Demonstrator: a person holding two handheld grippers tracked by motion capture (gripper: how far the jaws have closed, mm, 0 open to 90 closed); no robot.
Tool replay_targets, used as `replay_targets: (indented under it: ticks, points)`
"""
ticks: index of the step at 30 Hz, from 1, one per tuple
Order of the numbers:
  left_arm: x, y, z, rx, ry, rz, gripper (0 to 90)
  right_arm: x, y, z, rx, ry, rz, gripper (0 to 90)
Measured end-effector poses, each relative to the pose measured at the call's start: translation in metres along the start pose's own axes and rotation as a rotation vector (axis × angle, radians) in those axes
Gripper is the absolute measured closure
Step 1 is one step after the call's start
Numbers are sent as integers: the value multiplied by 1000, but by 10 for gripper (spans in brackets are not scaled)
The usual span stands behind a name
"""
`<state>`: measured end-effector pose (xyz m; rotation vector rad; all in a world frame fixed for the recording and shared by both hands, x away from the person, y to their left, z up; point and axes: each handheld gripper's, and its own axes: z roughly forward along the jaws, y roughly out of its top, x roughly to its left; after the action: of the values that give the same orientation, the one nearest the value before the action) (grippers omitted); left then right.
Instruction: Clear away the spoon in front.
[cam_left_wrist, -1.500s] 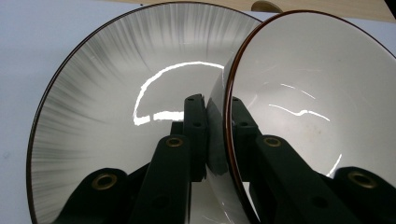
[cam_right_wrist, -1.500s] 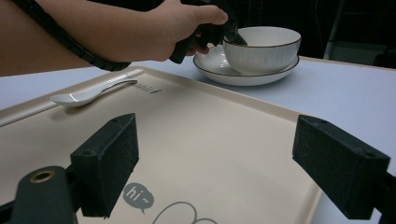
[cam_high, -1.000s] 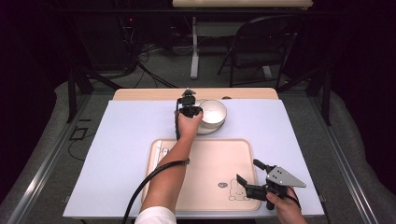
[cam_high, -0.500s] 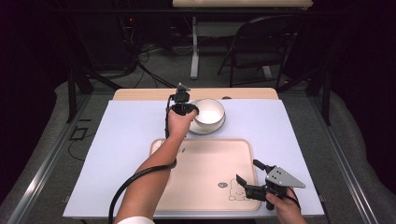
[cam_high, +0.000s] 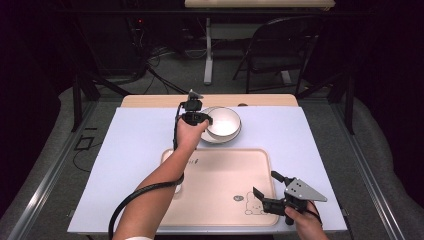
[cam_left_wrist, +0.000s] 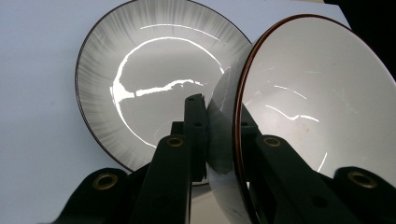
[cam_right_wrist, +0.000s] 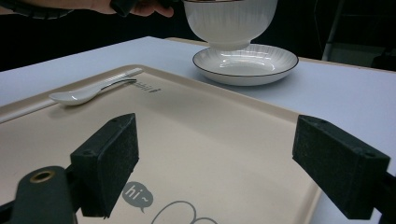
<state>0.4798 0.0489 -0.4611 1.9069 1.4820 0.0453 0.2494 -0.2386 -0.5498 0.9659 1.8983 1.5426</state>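
Since a second ago the left gripper (cam_high: 196, 116) has drifted left and risen a little, and the bowl (cam_high: 224, 121) has come with it: the jaws are clamped on the bowl's near rim, one pad inside and one outside, as the left gripper view shows plainly. From the right gripper view the bowl (cam_right_wrist: 229, 21) now hangs just clear of the plate (cam_right_wrist: 245, 63), its foot directly above the plate's middle and not quite touching it. That reads to me as a lift under way, the bowl being taken off its plate, likely bound for the tray (cam_high: 220, 167). The right gripper (cam_high: 264, 192) waits with jaws spread wide and nothing between them, low over the tray's near right corner. A spoon (cam_right_wrist: 88, 91) lies on the tray's left side, so the middle and right of the tray are the free ground. The tray's raised lip stands between plate and landing spot, so the bowl needs height to cross it. Behind the plate the table ends close by.
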Motion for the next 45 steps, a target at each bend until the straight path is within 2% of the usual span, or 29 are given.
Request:
replay_targets:
  ticks: [13,21,32,38,45]
  points:
    - [-17,-15,18,49,-40,33,816,1,0,0,0,-6,-11,136]
    - [-38,-23,33,79,-69,69,816,1,0,-1,-1,-5,-12,136]
    - [-63,-29,56,112,-102,86,816,1,0,-1,-5,-4,-16,136]
    - [-71,-34,68,130,-107,97,816,1,0,-1,-5,-3,-16,136]
    - [-74,-39,78,147,-104,104,815,1,0,-1,-6,-3,-16,136]
